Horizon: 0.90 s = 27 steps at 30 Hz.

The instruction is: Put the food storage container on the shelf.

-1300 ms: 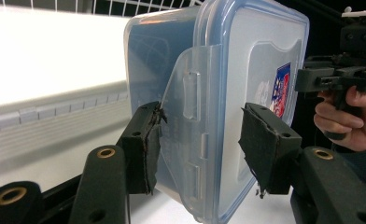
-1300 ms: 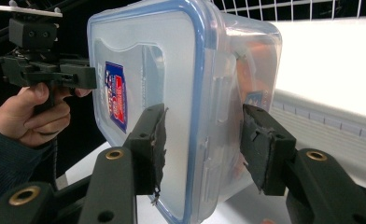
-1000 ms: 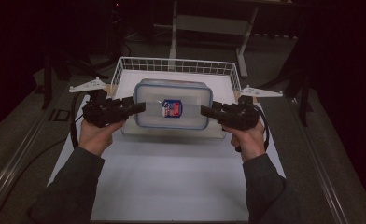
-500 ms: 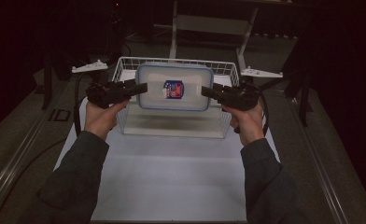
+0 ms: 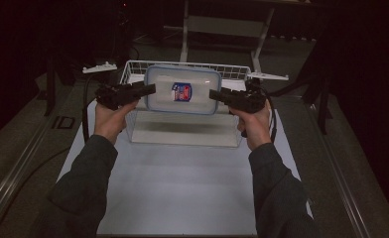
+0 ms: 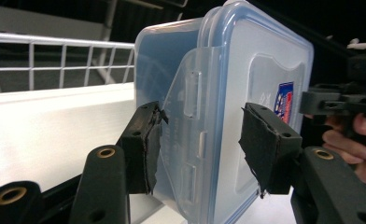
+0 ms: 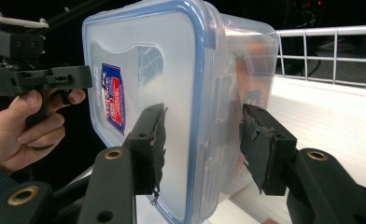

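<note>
Dark grey sleeves; each black claw (image 5: 150,89) has brass-ringed screw holes and worn pads.

We held the box (image 5: 182,90) between our two grippers, the left gripper (image 5: 145,91) at its left end and the right gripper (image 5: 216,94) at its right end. It hung above the wire basket (image 5: 133,69), which stood on the counter (image 5: 182,188) at its far end. Our forearms came in from the near side, one on each side of the basket.

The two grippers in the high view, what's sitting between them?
The plastic container, blue-rimmed lid up, spans the gap between the left gripper and right gripper, above the wire basket.
</note>
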Motion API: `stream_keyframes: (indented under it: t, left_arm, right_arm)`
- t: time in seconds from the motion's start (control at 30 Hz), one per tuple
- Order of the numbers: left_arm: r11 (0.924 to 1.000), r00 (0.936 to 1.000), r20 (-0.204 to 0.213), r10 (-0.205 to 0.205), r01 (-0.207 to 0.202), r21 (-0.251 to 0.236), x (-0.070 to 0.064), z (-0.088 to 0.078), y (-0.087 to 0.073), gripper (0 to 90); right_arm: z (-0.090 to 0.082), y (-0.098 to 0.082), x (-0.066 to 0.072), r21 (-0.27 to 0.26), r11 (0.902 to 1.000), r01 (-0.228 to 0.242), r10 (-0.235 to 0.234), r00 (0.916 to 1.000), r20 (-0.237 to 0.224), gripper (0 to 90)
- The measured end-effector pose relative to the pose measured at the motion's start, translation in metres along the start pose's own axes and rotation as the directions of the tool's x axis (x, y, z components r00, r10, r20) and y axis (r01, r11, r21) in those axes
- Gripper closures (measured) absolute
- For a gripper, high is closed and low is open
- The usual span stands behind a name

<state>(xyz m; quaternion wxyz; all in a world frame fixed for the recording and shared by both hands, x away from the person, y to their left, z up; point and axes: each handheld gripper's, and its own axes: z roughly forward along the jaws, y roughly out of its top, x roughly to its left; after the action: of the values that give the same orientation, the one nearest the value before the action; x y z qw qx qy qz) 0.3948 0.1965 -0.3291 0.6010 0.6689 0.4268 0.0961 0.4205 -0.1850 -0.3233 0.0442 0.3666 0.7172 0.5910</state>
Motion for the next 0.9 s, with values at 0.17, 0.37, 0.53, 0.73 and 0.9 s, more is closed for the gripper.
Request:
stream_keyframes:
  t: [0.17,0.37,0.53,0.73,0.9]
  left_arm:
    - [0.9998,0.9999,-0.004,-0.014,0.014,-0.016,0.002,0.003,0.000,48.4]
    - [0.9987,0.9989,0.000,-0.047,0.047,-0.022,0.006,0.007,0.002,48.3]
    - [0.9980,0.9985,0.001,-0.056,0.056,-0.032,0.008,0.010,0.003,48.2]
    - [0.9978,0.9984,-0.016,-0.054,0.054,-0.039,0.009,0.013,0.004,47.6]
    - [0.9995,0.9907,-0.133,0.029,-0.027,0.014,0.003,0.019,0.006,55.9]
  right_arm:
    - [0.003,0.001,-0.003,-0.010,0.9999,-0.011,0.011,0.9999,0.005,51.1]
    - [0.005,0.002,-0.005,-0.024,0.9989,-0.041,0.041,0.9990,0.015,50.7]
    - [0.006,0.002,-0.007,-0.033,0.9982,-0.050,0.051,0.9985,0.022,50.6]
    - [0.007,0.003,-0.009,-0.036,0.9980,-0.053,0.054,0.9983,0.024,50.6]
    - [0.009,0.006,-0.009,-0.018,0.9988,-0.045,0.045,0.9983,0.036,50.1]
